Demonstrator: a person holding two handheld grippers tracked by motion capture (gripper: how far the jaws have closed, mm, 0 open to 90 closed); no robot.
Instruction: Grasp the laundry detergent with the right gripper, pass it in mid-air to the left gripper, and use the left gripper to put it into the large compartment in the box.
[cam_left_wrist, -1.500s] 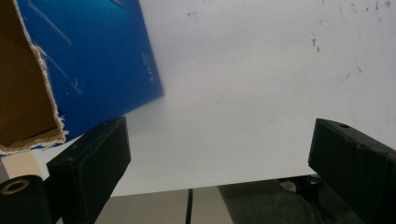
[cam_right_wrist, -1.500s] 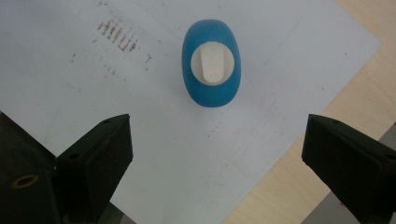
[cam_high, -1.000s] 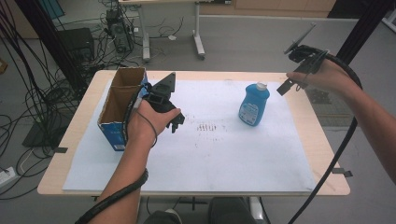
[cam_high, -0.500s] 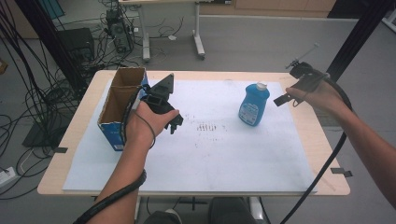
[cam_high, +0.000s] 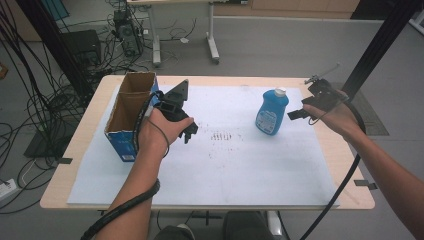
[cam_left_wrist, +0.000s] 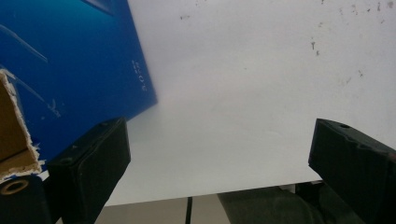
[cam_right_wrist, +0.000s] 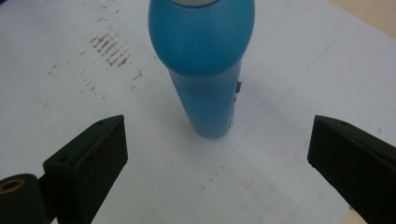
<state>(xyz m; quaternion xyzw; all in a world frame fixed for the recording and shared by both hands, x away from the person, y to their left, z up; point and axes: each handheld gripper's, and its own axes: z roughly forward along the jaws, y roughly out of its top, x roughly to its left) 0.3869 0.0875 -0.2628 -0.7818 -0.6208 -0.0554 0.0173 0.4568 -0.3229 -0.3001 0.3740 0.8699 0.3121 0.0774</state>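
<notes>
Bottle cap: your right gripper view cuts the bottle (cam_right_wrist: 201, 60) off at the top edge.
Box: your left gripper view shows just a blue wall of the box (cam_left_wrist: 70, 70), blurred, print unreadable.
Bottle label: too small to read from above (cam_high: 270, 113).

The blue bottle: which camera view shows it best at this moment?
The high view shows it best: the whole blue bottle stands upright on the white sheet, white cap on top, beside the open right gripper. The right gripper view shows it close from above, its top cropped. The left gripper view looks at the blue box.
</notes>
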